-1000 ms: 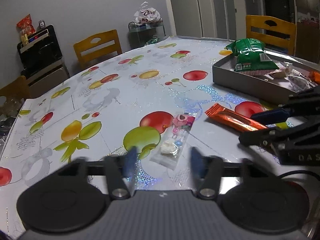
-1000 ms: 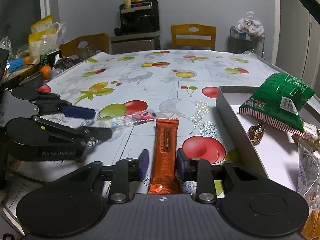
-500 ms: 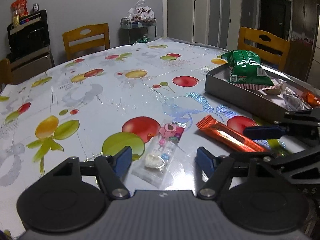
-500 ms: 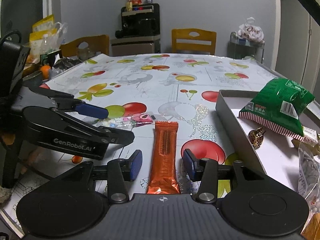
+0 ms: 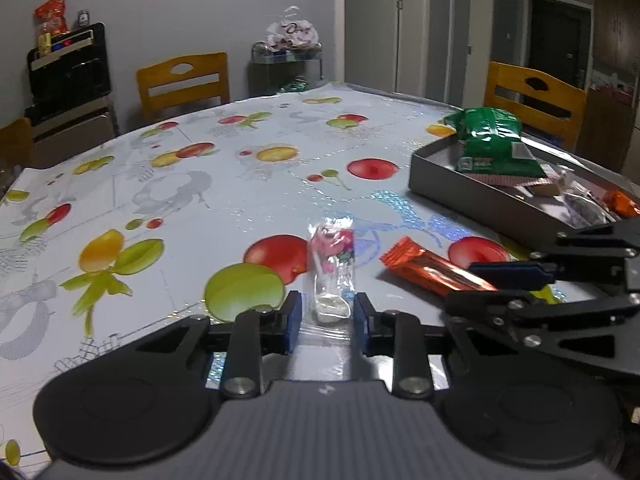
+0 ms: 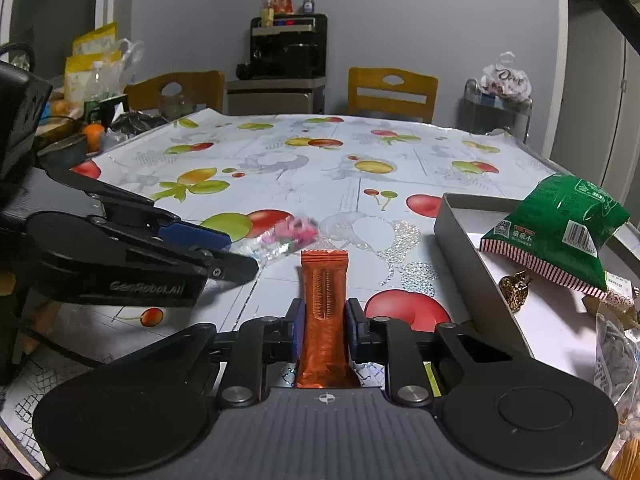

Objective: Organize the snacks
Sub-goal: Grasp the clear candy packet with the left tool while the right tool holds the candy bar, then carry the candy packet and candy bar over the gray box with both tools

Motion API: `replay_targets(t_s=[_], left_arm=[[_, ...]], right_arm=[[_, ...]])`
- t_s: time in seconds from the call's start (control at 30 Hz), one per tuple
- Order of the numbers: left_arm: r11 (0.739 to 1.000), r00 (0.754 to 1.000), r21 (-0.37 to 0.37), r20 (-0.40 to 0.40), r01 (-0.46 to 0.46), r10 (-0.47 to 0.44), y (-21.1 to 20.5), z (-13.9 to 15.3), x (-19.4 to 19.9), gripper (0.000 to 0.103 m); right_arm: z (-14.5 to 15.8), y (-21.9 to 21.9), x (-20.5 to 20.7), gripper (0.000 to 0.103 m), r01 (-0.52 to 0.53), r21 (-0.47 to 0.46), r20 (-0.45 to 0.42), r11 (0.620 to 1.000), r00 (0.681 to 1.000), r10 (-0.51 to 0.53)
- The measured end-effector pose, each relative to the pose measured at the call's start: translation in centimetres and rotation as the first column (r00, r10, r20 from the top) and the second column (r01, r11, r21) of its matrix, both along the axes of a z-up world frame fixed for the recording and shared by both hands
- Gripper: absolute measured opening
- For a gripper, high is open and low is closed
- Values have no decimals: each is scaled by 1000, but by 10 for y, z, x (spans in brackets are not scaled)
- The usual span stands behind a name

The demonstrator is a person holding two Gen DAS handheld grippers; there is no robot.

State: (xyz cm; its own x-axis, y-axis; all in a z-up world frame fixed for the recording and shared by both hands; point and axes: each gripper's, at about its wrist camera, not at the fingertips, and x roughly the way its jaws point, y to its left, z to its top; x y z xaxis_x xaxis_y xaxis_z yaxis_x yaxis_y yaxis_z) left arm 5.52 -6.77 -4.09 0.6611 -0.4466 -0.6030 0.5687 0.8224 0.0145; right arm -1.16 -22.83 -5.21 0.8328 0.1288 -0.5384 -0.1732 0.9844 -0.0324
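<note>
A clear candy packet [image 5: 331, 276] with pink sweets lies on the fruit-print tablecloth, its near end between the jaws of my left gripper [image 5: 325, 322], which have closed in on its sides. It also shows in the right wrist view [image 6: 286, 238]. My right gripper [image 6: 322, 328] is shut on an orange snack bar [image 6: 323, 308]; the bar also shows in the left wrist view [image 5: 434, 270]. A grey tray [image 6: 464, 256] to the right holds a green snack bag [image 6: 560, 232] and other wrapped snacks.
The tray also shows in the left wrist view [image 5: 472, 188] with the green bag [image 5: 494, 142]. Wooden chairs [image 6: 390, 92] stand around the table. A black appliance [image 6: 288, 48] on a cabinet stands by the wall. Clutter with an orange [image 6: 92, 138] sits at the table's left edge.
Both grippers have closed: the left onto the candy packet, the right onto the orange bar. The candy packet has turned to lie straight between the left fingers.
</note>
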Motion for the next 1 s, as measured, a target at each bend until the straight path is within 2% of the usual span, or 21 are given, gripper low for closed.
replay_targets(t_s=[0.27, 0.3, 0.33, 0.4, 0.53, 0.63, 0.67, 0.73, 0.77, 0.8, 0.87, 1.0], left_arm=[[999, 996, -49, 92, 4, 1, 9, 17, -17, 16], [999, 995, -53, 100, 4, 1, 10, 19, -19, 7], [999, 995, -54, 102, 8, -3, 10, 21, -20, 3], [998, 994, -55, 107, 9, -3, 11, 23, -22, 3], [1000, 998, -12, 65, 7, -6, 9, 17, -19, 3], [998, 998, -52, 56, -25, 28, 14, 16, -15, 5], [998, 998, -63, 45, -30, 33, 14, 16, -13, 7], [997, 999, -59, 24, -45, 46, 12, 14, -9, 22], [997, 998, -47, 19, -53, 54, 10, 13, -7, 46], [997, 998, -40, 29, -61, 63, 9, 12, -7, 66], [997, 997, -43, 53, -58, 60, 6, 12, -9, 74], [999, 999, -11, 20, -48, 48, -3, 7, -5, 74]], right_arm=[[13, -3, -7, 23, 3, 5, 56, 1000, 998, -3], [16, -4, -8, 23, 3, 3, 69, 1000, 998, -3], [18, -4, -9, 23, 4, -1, 82, 1000, 997, -4], [21, -4, -9, 23, 9, -1, 92, 1000, 996, -9], [22, -6, -10, 23, 3, 7, 82, 1000, 997, -4], [20, -5, -10, 23, -1, 10, 74, 1000, 997, 0], [20, -5, -10, 23, -1, 14, 71, 1000, 998, 0], [19, -5, -10, 23, -3, 17, 65, 1000, 998, 2], [19, -4, -11, 23, -6, 19, 64, 1000, 998, 5], [19, -4, -11, 23, -9, 18, 63, 1000, 998, 8], [18, -4, -11, 23, -11, 19, 59, 1000, 998, 10], [18, -6, -11, 23, -8, 28, 53, 1000, 999, 6]])
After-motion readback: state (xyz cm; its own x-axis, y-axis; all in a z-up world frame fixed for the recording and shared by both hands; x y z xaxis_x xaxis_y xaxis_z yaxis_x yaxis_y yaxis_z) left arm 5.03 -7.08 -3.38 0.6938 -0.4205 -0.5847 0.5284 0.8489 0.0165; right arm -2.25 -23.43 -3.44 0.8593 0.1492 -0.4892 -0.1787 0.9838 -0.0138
